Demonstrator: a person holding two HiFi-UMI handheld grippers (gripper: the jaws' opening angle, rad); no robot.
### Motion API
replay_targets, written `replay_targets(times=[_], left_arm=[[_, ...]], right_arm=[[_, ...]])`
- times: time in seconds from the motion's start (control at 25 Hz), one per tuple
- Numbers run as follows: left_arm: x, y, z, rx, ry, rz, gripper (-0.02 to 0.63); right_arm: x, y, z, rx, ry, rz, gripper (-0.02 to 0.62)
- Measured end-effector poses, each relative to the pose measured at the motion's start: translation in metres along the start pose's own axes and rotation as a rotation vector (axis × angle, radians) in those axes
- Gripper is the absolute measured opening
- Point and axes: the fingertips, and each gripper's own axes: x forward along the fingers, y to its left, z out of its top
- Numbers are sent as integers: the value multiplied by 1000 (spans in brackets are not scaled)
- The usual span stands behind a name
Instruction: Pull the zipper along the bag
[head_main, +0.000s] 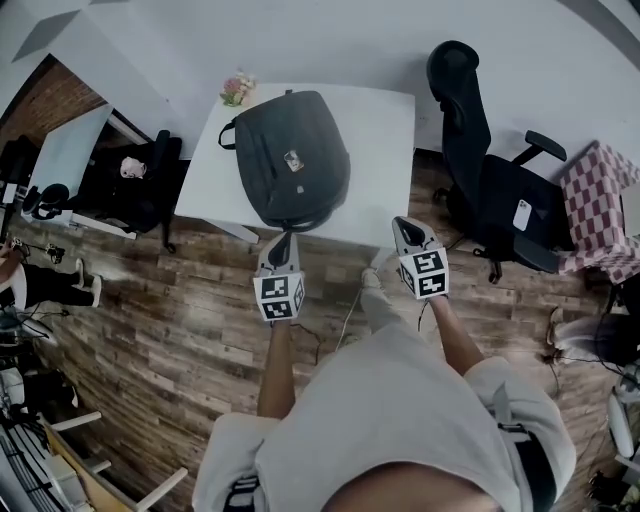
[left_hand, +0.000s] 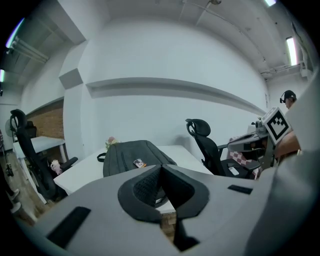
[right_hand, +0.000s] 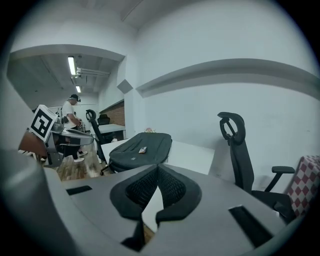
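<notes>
On table (head_main: 385, 140) just beyond L claw (head_main: 284, 238), left of R claw (head_main: 401, 223): bag (head_main: 290, 160).

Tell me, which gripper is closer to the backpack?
The left. The left gripper hangs just short of the near end of the backpack; the right gripper sits further off, by the near right corner of the table.

In front of me a white table (head_main: 385, 160) stands on the wooden floor (head_main: 170, 300). The dark bag (head_main: 290, 160) lies flat on its left half and reaches the near edge. Small flowers (head_main: 237, 90) sit at the far left corner, just beside the bag.
</notes>
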Motion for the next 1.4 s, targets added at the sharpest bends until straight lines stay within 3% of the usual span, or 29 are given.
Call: replay_targets(times=[0.2, 0.64, 0.92, 1.08, 1.24, 1.4], left_arm=[[43, 0, 1, 45, 63, 2, 26], [104, -2, -16, 28, 208, 46, 26], [128, -17, -29, 241, 311, -16, 26], [142, -26, -36, 406, 360, -86, 28], [154, -36, -47, 504, 401, -178, 30], [161, -41, -61, 541, 435, -248, 134]], right_arm=[[50, -27, 13, 8, 15, 52, 14], [130, -66, 6, 39, 102, 183, 14], [156, -62, -9, 45, 144, 247, 14], [167, -60, -16, 40, 170, 261, 14], [179, -58, -18, 13, 185, 265, 14], [189, -54, -15, -24, 185, 268, 14]])
